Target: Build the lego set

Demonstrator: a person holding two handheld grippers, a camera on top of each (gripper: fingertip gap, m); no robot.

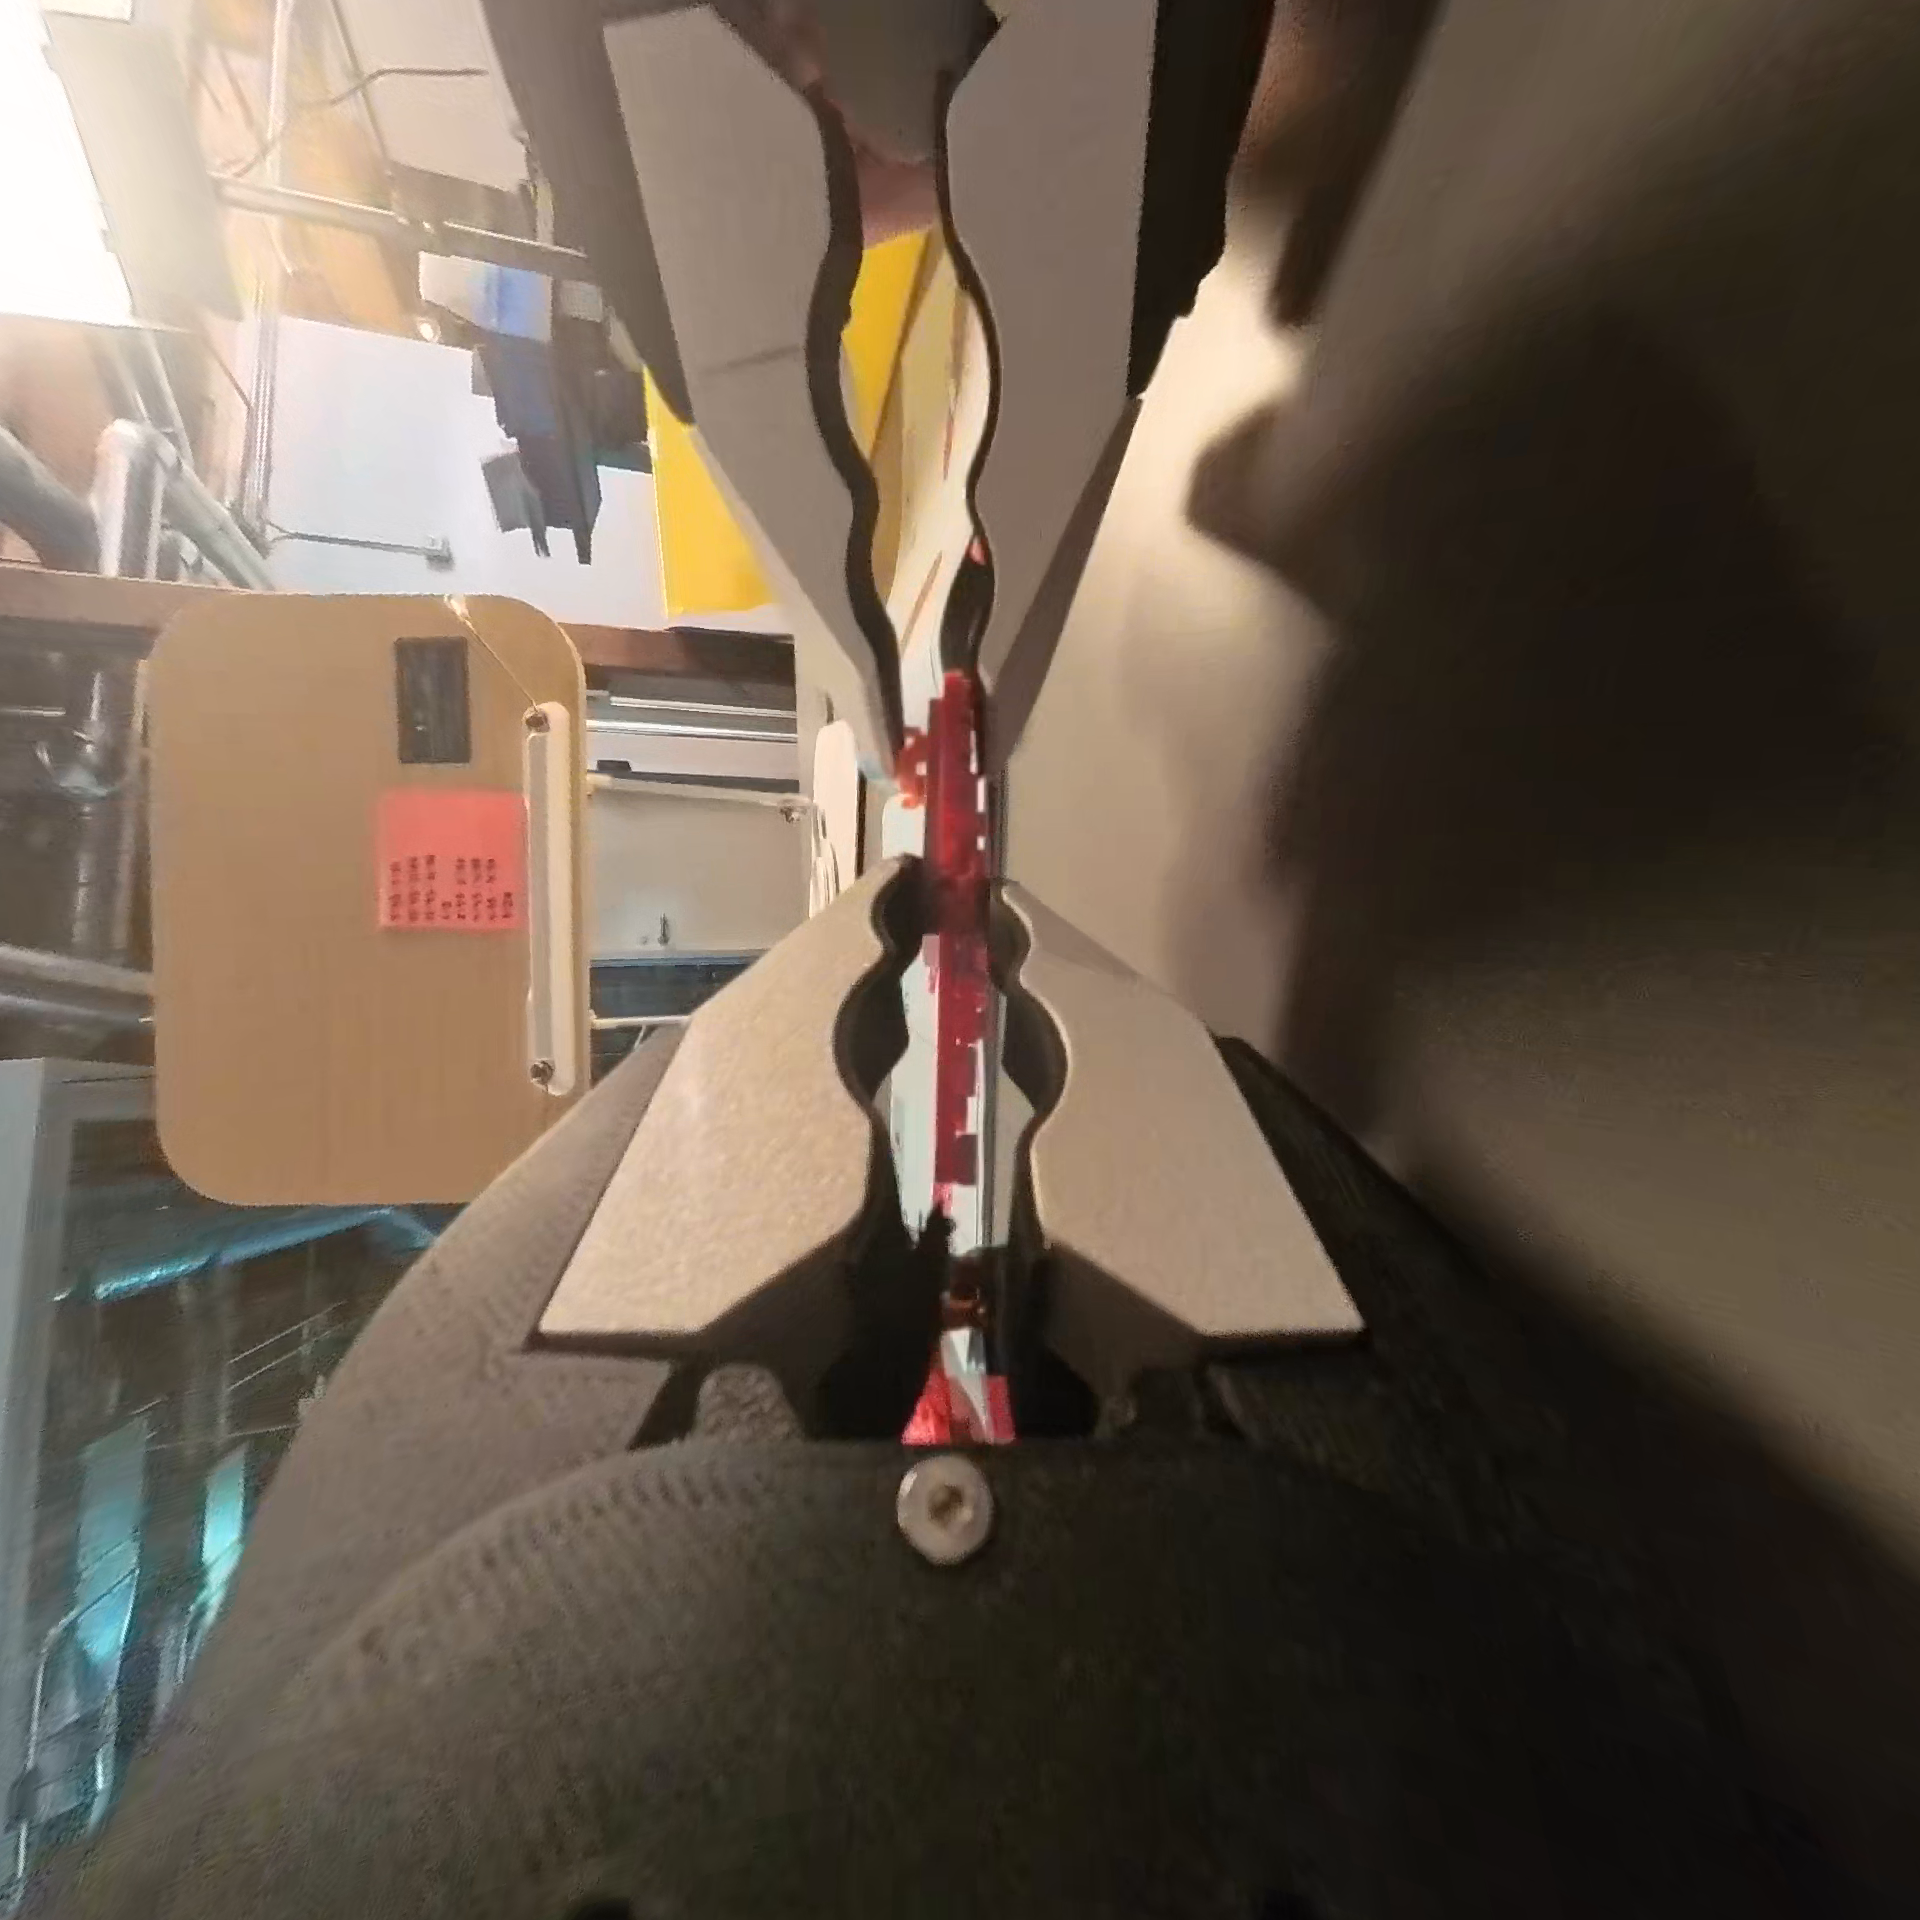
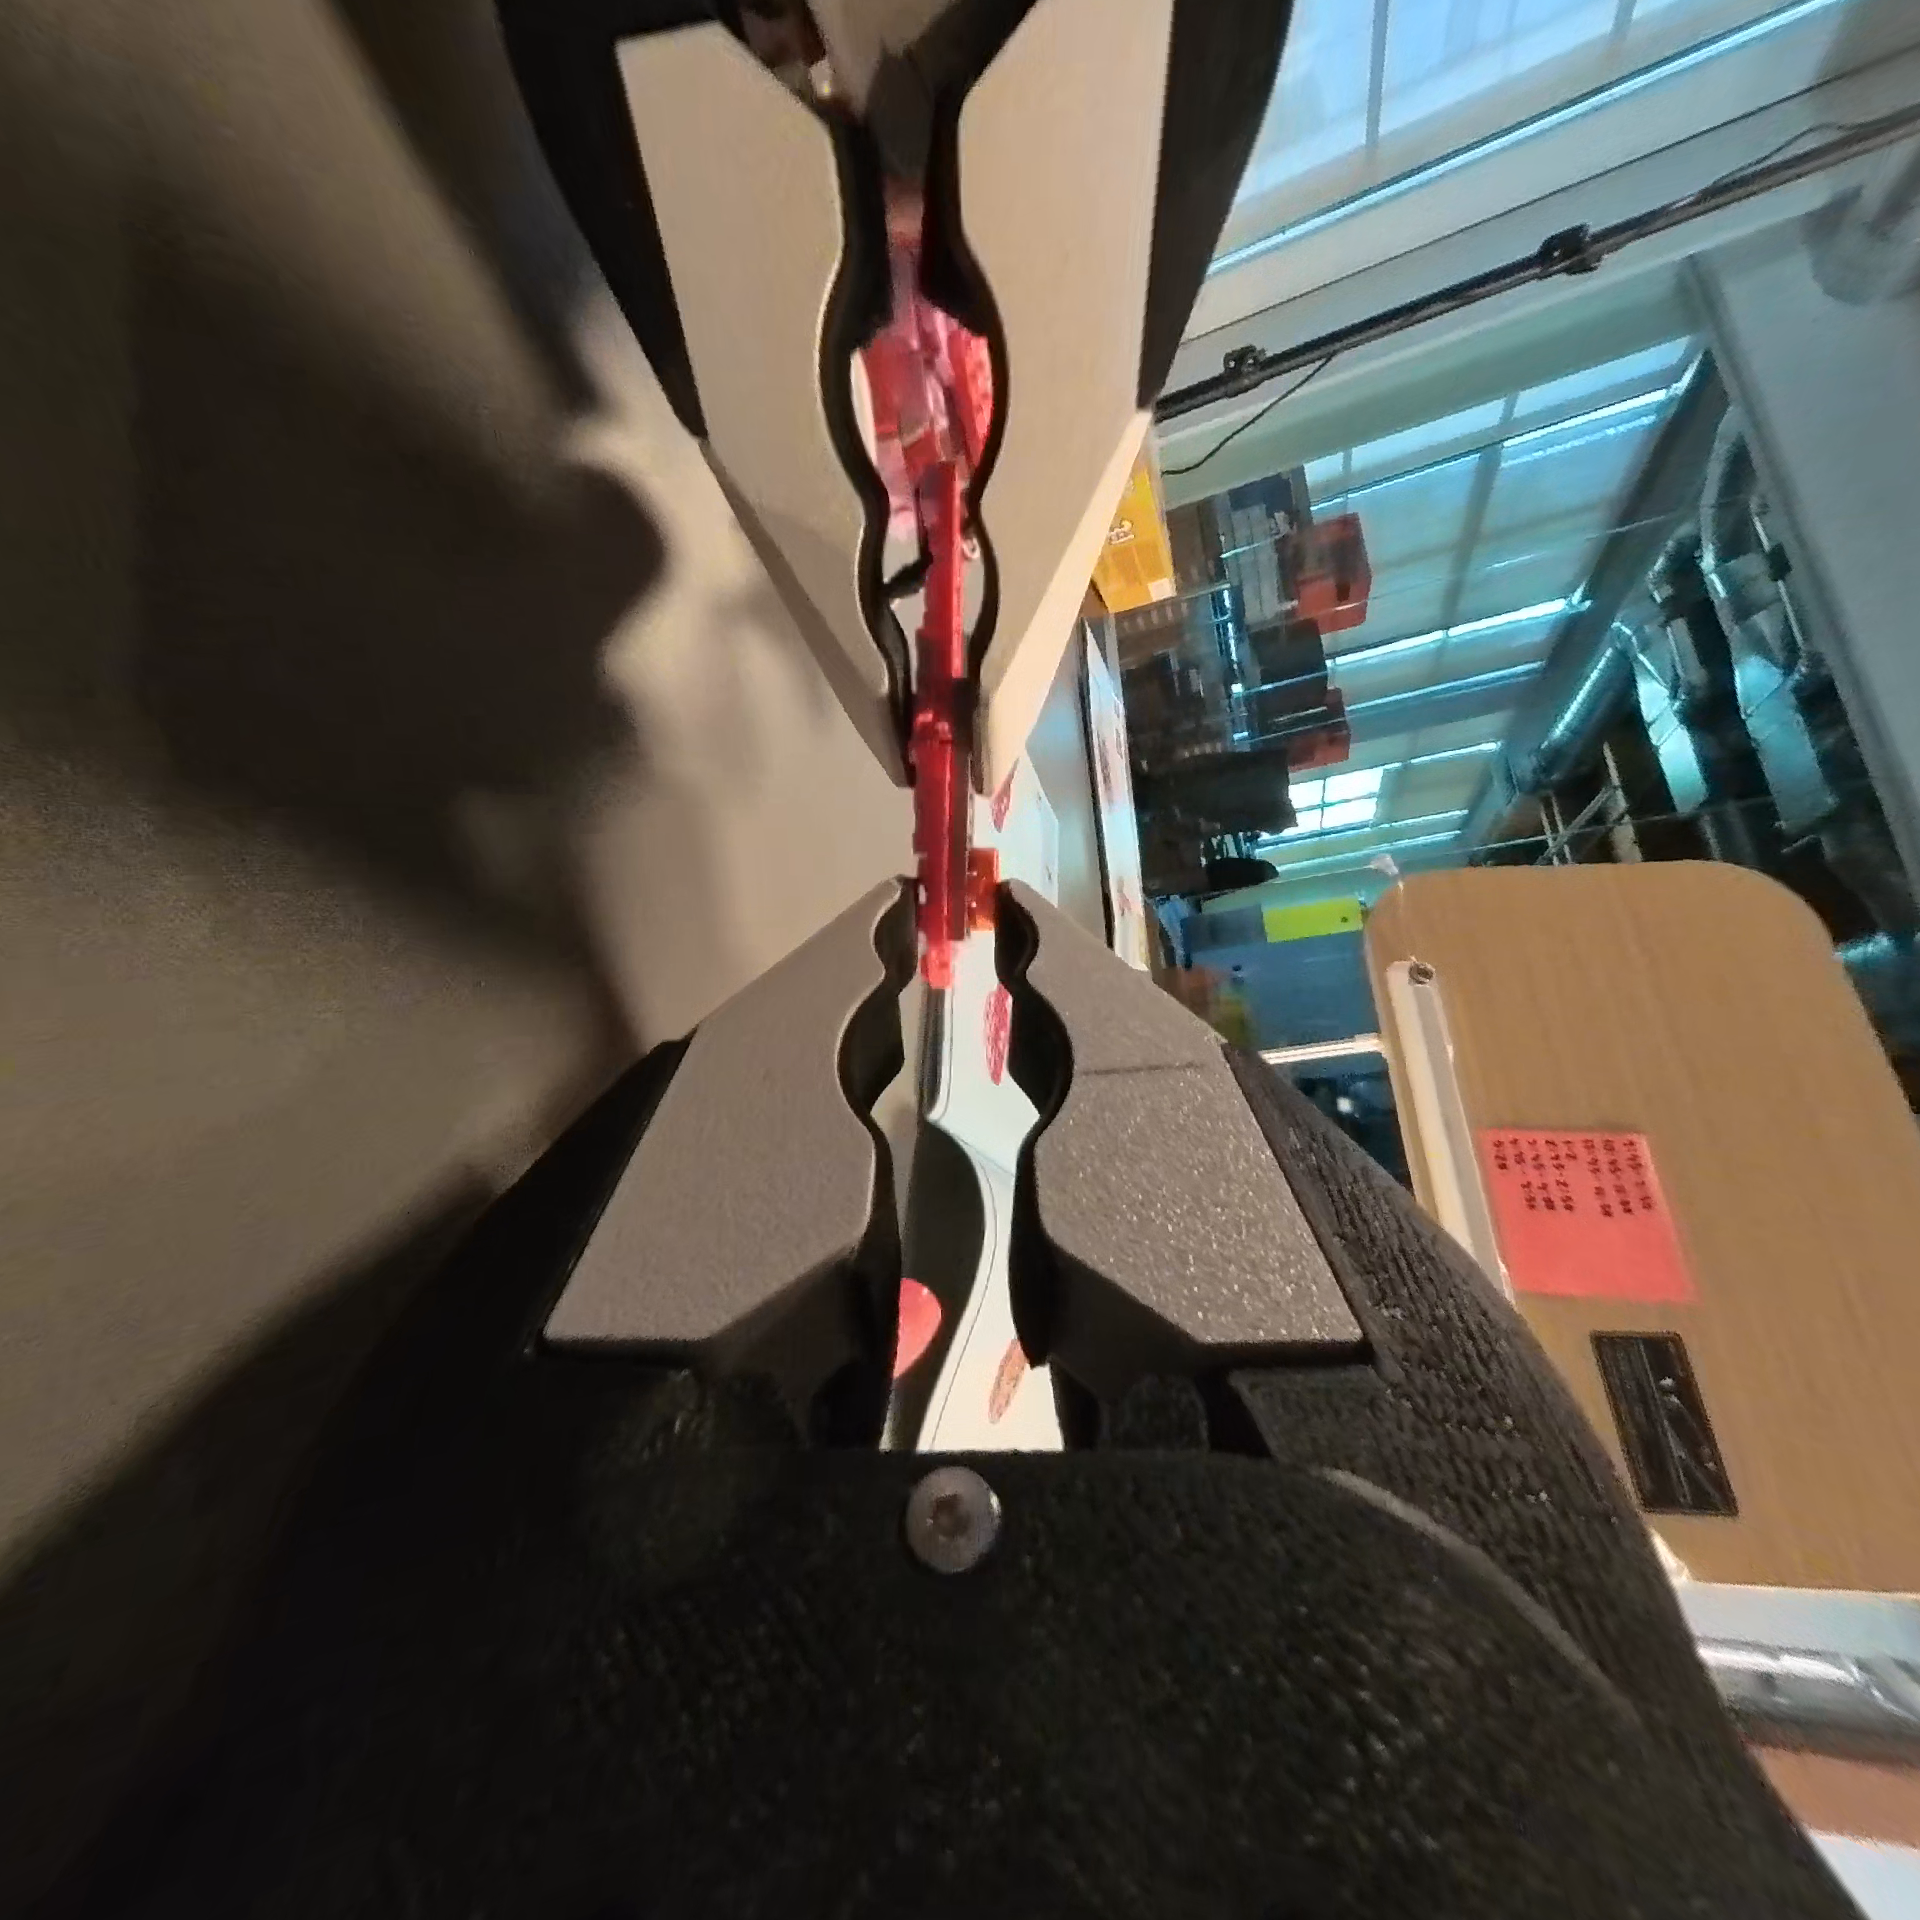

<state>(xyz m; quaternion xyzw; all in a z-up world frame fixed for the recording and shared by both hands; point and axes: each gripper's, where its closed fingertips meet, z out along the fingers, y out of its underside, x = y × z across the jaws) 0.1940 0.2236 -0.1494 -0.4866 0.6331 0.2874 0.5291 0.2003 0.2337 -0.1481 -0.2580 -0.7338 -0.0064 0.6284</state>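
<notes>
My two grippers face each other tip to tip, and a thin red plastic piece (image 1: 956, 821) runs edge-on between them. In the left wrist view my left gripper (image 1: 958, 885) is at the bottom, shut on the near end of the red piece. The right gripper (image 1: 945, 743) comes in from the top and clamps the far end. In the right wrist view my right gripper (image 2: 951, 894) is shut on the red piece (image 2: 940, 790); one fingertip presses a small red block (image 2: 982, 878) on its side. The left gripper (image 2: 940, 764) grips from the top.
A plain beige surface (image 1: 1558, 935) with gripper shadows lies close along one side, also in the right wrist view (image 2: 312, 935). A tan panel with a pink note (image 1: 353, 894) stands on the other side (image 2: 1621, 1174). A white sheet with red spots (image 2: 997, 1195) and a yellow box (image 1: 707, 520) lie behind.
</notes>
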